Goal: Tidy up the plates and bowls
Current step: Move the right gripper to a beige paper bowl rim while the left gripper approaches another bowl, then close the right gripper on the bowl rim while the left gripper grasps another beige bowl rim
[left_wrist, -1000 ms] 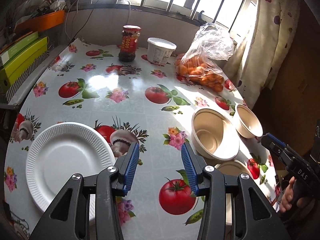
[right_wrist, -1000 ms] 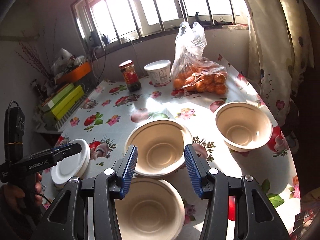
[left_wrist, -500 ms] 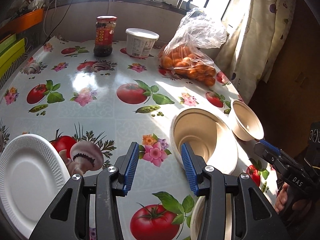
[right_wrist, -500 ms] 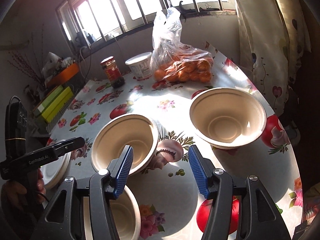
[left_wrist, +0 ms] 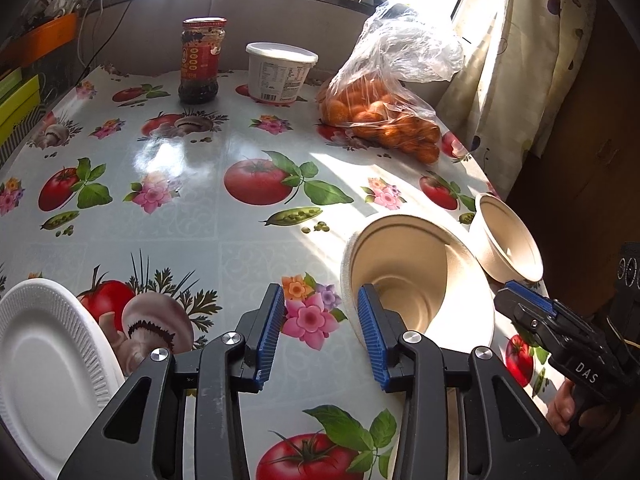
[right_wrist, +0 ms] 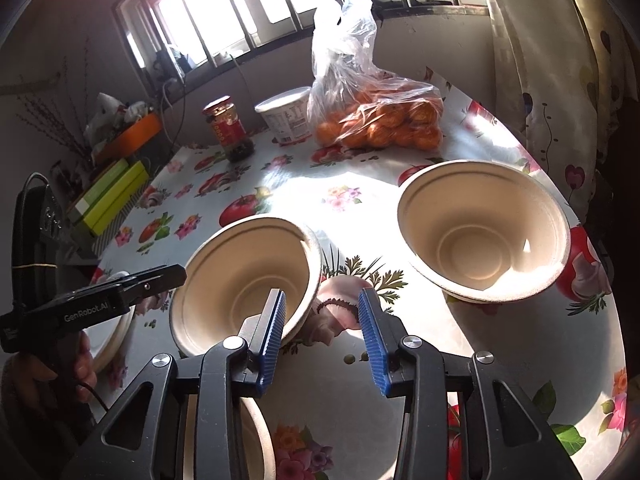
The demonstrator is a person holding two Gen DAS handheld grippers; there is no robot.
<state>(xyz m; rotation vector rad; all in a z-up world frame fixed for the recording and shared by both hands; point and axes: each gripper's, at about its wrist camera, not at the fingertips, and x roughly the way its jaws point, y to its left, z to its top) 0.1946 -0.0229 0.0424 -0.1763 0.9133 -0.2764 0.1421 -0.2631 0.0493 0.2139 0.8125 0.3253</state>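
Left gripper (left_wrist: pixel 320 332): jaws apart, empty — middle bowl (left_wrist: pixel 416 276) just ahead-right, rim by its right finger.
Right gripper (right_wrist: pixel 320 332): jaws apart, empty — same bowl ahead-left, rim at its left finger.
Nearer: cannot tell — both flank it.

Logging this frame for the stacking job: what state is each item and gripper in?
left gripper: jaws open, empty
right gripper: jaws open, empty
middle bowl: upright, empty
far bowl: upright, empty
white plate: flat, empty
sauce jar: lidded
white tub: lidded
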